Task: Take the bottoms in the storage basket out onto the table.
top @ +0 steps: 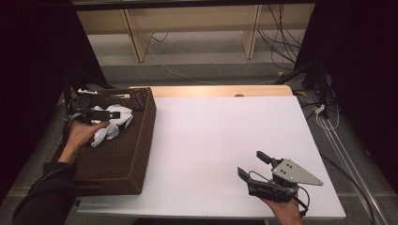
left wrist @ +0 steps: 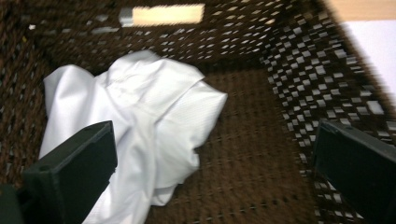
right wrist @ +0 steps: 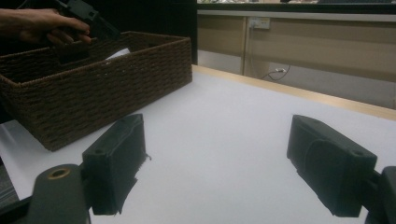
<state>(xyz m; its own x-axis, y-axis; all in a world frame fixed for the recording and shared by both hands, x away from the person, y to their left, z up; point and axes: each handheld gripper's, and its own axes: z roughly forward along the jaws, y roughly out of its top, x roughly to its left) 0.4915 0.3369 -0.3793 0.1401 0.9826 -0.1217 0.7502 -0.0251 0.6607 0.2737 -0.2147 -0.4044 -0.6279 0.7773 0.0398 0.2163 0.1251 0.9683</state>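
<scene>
Looking down from the high view, your left hand (top: 80, 136) has the left hand-held gripper (top: 101, 114) over the dark brown wicker basket (top: 123, 159) that sits at the left edge of the white worktop (top: 220, 145). Inside the basket there's a crumpled white cloth (top: 112, 125), bunched up toward the far end, right under that gripper.

From the left gripper view you can see the jaws are spread wide with nothing between them. The white cloth (left wrist: 140, 130) lies on the woven floor of the basket (left wrist: 299, 70), off to the left side of that picture, and the left jaw overlaps it in the frame; can't tell if it's actually touching the fabric. The right jaw is over by the basket's side wall, well clear of the cloth. There's a pale slot in the far wall, looks like the handle cut-out (left wrist: 168, 14).

Your right hand-held gripper (top: 256, 168) is down at the near right part of the worktop, well apart from the basket, with your right hand (top: 284, 210) coming in from the bottom edge and the grey three-cornered plate on top. In the right gripper view its jaws are also wide apart, holding nothing, with bare white worktop (right wrist: 224, 140) between them. Farther off in that view sits the basket (right wrist: 107, 84), with your left hand (right wrist: 37, 23) and its gripper (right wrist: 86, 16) above the rim.
</scene>
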